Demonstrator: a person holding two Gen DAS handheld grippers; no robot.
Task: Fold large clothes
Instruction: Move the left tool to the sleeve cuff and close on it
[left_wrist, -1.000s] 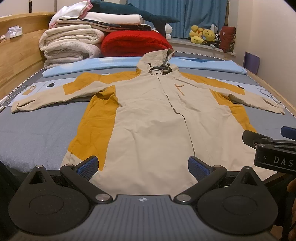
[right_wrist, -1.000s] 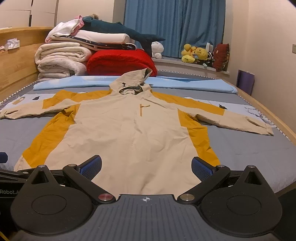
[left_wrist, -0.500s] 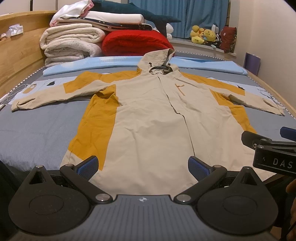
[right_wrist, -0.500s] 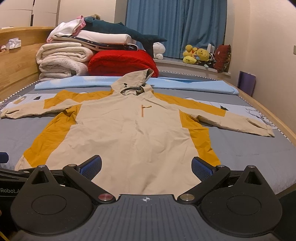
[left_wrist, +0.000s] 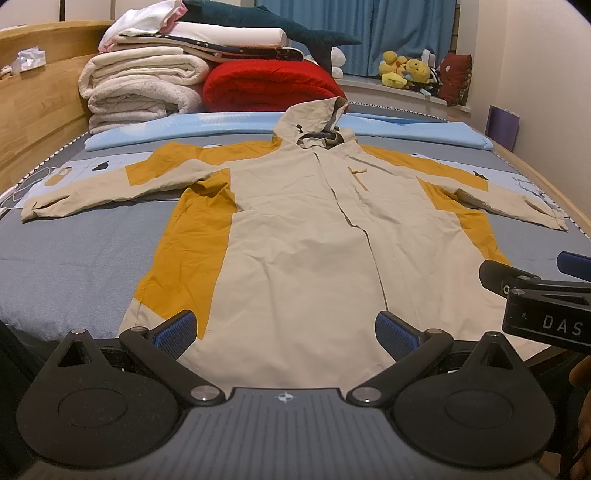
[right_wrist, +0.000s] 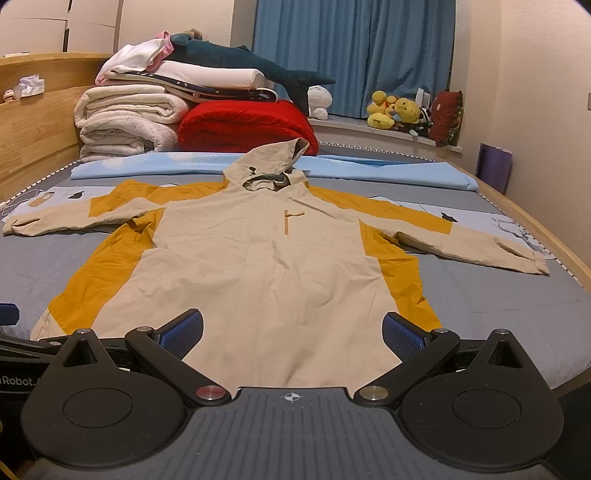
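Note:
A large beige and mustard hooded jacket (left_wrist: 306, 236) lies flat and face up on the grey bed, sleeves spread to both sides, hood toward the far end; it also shows in the right wrist view (right_wrist: 266, 258). My left gripper (left_wrist: 286, 330) is open and empty, hovering just above the jacket's hem. My right gripper (right_wrist: 291, 334) is open and empty above the hem too. The right gripper's body shows at the right edge of the left wrist view (left_wrist: 543, 299).
Folded white blankets (left_wrist: 140, 88), a red blanket (left_wrist: 269, 86) and a plush shark (left_wrist: 277, 31) are piled at the bed's far end behind a light blue sheet (left_wrist: 221, 125). A wooden headboard (left_wrist: 33, 110) runs along the left. Plush toys (right_wrist: 399, 110) sit on the window sill.
Both grippers have drifted very slightly; the jacket has not moved and both jaws stay open.

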